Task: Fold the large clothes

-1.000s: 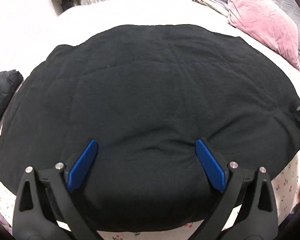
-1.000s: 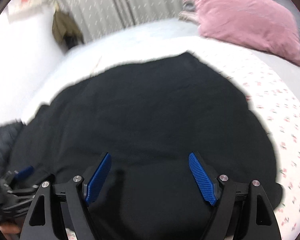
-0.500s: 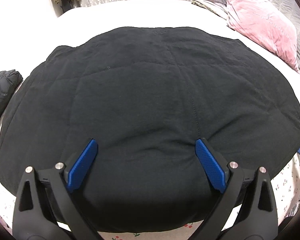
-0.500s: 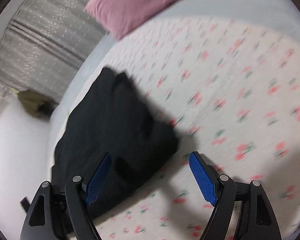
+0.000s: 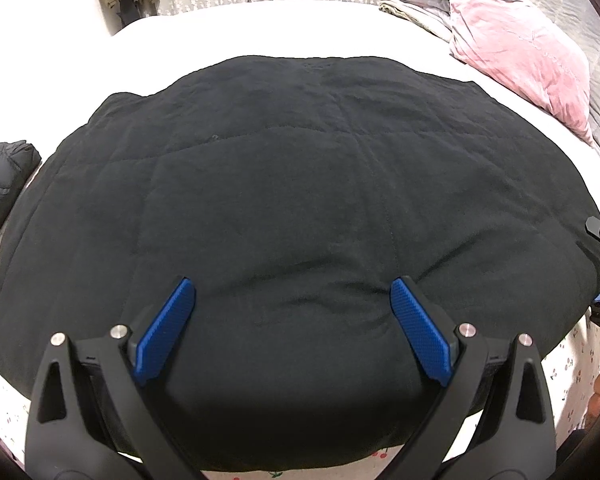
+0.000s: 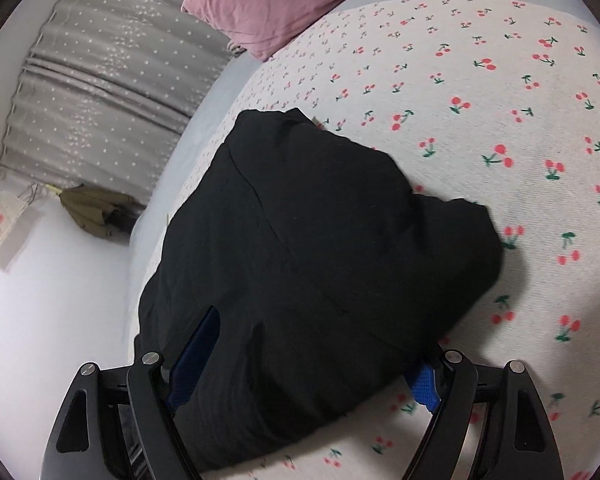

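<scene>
Right gripper [image 6: 304, 364] swings down to the black garment [image 6: 300, 264], jaws spread astride its corner, ready to pinch. Left gripper [image 5: 292, 328] stays spread above.

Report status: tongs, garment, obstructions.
Left tongs open above black garment. Right tongs open, straddling its corner on the cherry-print sheet. Nothing blocking.

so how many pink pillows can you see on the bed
1. The pink pillow lies at the far right of the bed, beyond the black garment; the right wrist view shows it too. Others may be out of view.
</scene>
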`<control>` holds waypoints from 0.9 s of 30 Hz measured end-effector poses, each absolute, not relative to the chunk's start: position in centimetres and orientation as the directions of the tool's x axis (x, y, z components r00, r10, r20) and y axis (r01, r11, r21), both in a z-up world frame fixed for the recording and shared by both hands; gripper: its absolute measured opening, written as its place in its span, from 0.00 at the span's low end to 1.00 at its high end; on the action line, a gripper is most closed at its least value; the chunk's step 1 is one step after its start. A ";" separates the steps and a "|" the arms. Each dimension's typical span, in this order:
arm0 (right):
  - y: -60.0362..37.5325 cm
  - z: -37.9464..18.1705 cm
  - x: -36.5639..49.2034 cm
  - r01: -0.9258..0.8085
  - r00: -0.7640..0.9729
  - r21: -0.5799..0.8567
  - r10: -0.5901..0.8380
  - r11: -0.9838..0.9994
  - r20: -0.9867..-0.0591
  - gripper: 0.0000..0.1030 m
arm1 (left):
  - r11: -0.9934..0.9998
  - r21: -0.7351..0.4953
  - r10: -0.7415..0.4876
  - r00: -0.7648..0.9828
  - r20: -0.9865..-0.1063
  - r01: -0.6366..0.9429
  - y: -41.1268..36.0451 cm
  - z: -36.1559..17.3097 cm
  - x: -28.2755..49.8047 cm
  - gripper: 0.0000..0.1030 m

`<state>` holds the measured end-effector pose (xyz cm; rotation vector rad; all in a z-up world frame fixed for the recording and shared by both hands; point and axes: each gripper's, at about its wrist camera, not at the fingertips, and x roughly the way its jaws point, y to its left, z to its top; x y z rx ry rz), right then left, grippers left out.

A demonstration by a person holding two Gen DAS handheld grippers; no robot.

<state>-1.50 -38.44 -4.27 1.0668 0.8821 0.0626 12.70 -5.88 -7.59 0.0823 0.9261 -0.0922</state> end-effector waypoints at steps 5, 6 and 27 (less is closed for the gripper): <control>-36.5 -3.8 -0.6 0.307 0.674 0.778 0.452 0.548 -0.584 0.61 | 0.993 0.024 -0.047 0.595 -0.803 0.112 -5.7 -7.6 12.8 0.97; -36.0 -3.3 -0.6 0.285 0.682 0.775 0.449 0.563 -0.577 0.49 | 0.993 0.024 -0.048 0.595 -0.802 0.113 -5.7 -7.6 12.8 0.97; -32.3 2.8 -2.5 0.130 0.805 0.646 0.300 0.752 -0.511 0.24 | 0.962 0.175 -0.010 0.672 -0.741 0.208 -6.3 -6.8 8.5 0.95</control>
